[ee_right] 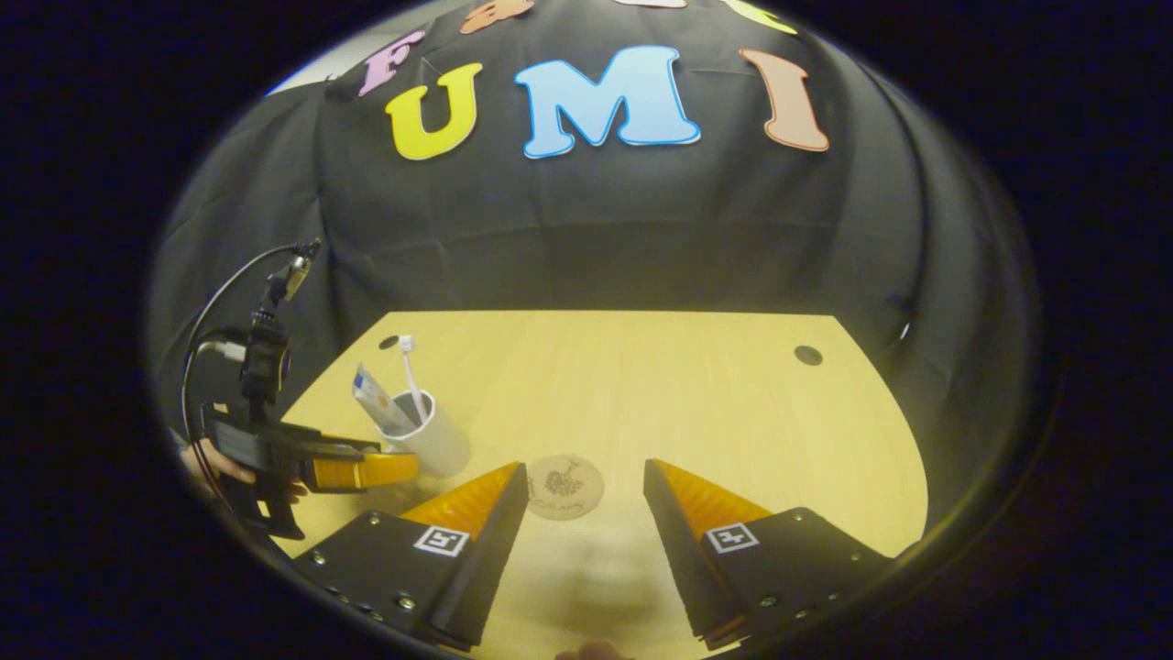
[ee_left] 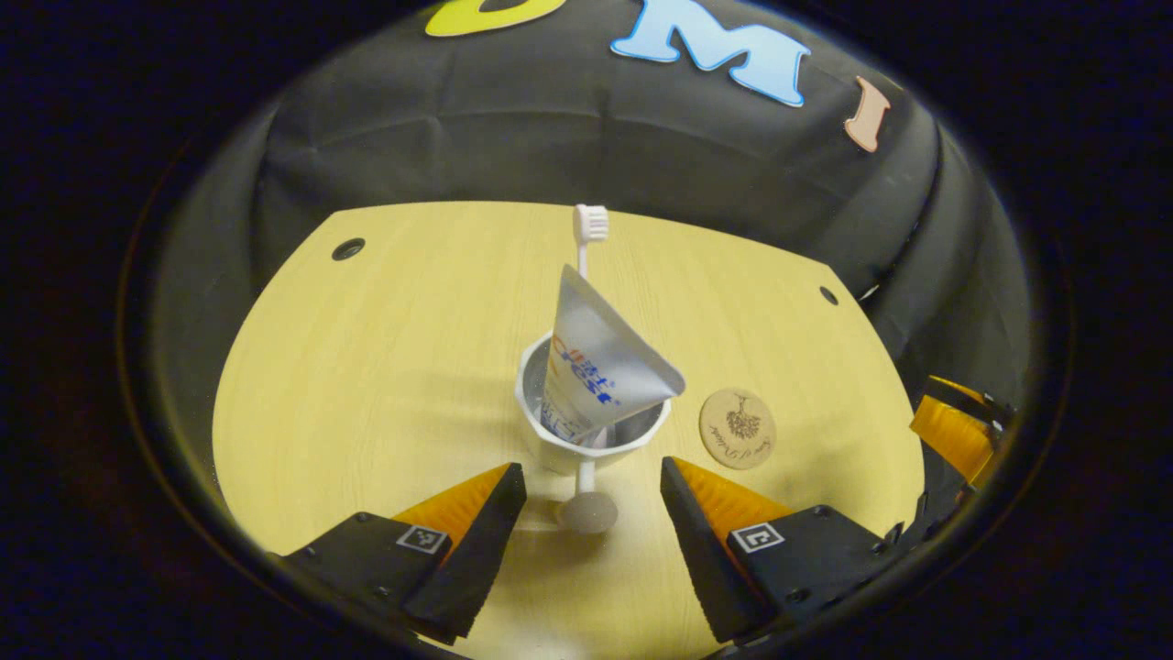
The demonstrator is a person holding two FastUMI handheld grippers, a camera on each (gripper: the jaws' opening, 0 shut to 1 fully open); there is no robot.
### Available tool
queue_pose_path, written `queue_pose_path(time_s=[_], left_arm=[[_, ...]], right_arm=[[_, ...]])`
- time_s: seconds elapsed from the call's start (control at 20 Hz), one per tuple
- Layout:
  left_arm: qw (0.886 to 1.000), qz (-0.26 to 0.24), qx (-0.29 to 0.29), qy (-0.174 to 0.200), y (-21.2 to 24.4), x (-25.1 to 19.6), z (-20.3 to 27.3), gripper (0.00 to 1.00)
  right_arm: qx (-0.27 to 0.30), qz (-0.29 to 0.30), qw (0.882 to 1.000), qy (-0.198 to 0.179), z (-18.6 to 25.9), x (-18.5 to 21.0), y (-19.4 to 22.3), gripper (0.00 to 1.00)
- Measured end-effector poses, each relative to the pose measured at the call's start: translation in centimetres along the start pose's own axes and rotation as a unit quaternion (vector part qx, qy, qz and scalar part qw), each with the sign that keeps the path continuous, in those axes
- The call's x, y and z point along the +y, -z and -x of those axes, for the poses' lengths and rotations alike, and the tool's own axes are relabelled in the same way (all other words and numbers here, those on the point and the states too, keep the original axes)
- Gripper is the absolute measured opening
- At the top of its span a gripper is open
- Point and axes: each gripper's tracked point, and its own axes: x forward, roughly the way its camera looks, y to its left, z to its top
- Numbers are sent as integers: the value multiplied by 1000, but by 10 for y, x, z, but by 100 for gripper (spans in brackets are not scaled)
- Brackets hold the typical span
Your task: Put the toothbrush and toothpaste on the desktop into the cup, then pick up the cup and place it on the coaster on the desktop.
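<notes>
A white cup (ee_left: 550, 440) stands on the wooden desktop (ee_left: 385, 367). A silver toothpaste tube (ee_left: 600, 362) and a white toothbrush (ee_left: 589, 229), head up, stand inside it. My left gripper (ee_left: 594, 481) is open, with its fingertips just short of the cup on either side. A round brown coaster (ee_left: 738, 428) lies flat just right of the cup. In the right gripper view, my right gripper (ee_right: 586, 490) is open and holds nothing, and the coaster (ee_right: 564, 486) lies just past its tips. The cup (ee_right: 433, 442) is to the left there, with the left gripper (ee_right: 362, 469) beside it.
A small round grey knob on a white stem (ee_left: 586, 511) shows on the desktop just in front of the cup. A hand (ee_right: 215, 469) holds the left gripper. The desktop has small dark holes (ee_left: 348, 248) (ee_right: 807, 355) near its far corners. Black cloth walls stand behind.
</notes>
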Motion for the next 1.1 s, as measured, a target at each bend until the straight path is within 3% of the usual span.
queue_pose_path(time_s=[0.35, 0.4, 0.5, 0.9, 0.95, 1.0, 1.05, 1.1], left_arm=[[999, -18, 43, -14, 5, 7, -24, 96], [999, -15, 49, -14, 7, 7, -26, 83], [998, -13, 58, -15, 8, 8, -30, 74], [995, -26, 96, -24, 19, 11, -43, 66], [994, -28, 100, -26, 20, 11, -43, 56], [994, -26, 105, -25, 22, 11, -44, 55], [994, -27, 108, -24, 23, 9, -43, 47], [993, -31, 110, -23, 23, 8, -43, 48]], right_arm=[[16, -10, 1000, -4, -4, -2, 8, 78], [16, -15, 1000, -6, -4, -1, 7, 78], [19, -22, 1000, -9, -4, -1, 8, 78], [30, -24, 999, -3, -6, -9, 14, 78], [33, -27, 999, -2, -5, -9, 15, 78], [34, -28, 999, -2, -5, -9, 16, 79], [36, -30, 999, -3, -5, -10, 17, 79], [37, -30, 999, -3, -5, -10, 18, 79]])
